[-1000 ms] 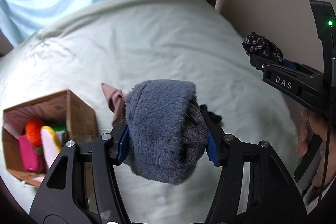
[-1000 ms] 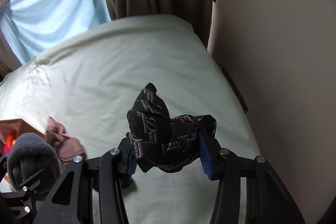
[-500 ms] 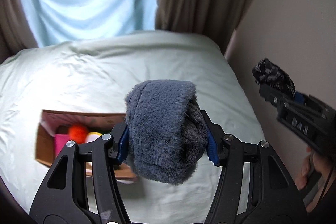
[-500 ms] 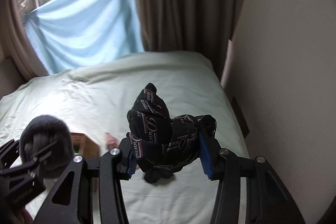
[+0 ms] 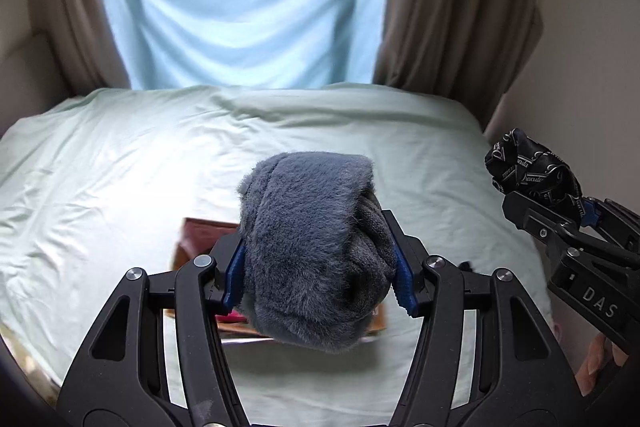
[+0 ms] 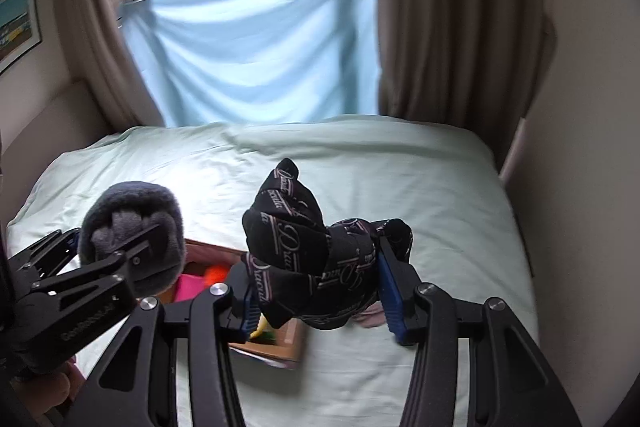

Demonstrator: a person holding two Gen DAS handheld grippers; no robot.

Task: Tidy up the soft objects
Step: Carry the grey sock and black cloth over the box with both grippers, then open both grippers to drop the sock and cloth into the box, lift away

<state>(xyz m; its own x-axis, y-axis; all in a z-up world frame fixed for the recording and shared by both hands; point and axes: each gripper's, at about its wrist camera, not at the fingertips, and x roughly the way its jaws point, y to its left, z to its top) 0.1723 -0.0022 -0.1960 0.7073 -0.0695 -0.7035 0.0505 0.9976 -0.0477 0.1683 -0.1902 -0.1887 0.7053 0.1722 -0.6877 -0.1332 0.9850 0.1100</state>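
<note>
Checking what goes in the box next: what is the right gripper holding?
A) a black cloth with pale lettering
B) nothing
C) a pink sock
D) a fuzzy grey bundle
A: in the right wrist view the right gripper has its blue pads pressed on a black cloth with pale lettering.

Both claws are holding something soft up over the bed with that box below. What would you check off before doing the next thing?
1. Left gripper clamped on the grey fuzzy bundle: ok, blue pads press both its sides.
2. Right gripper clamped on the black printed cloth: ok, though part of it sticks up loose.
3. Cardboard box open on the bed: ok, its top is open.
4. Room left in the box: cannot tell, the held items hide most of it; pink and orange things show inside.
5. Pink cloth lying outside the box: not ok, it lies on the bed.
</note>
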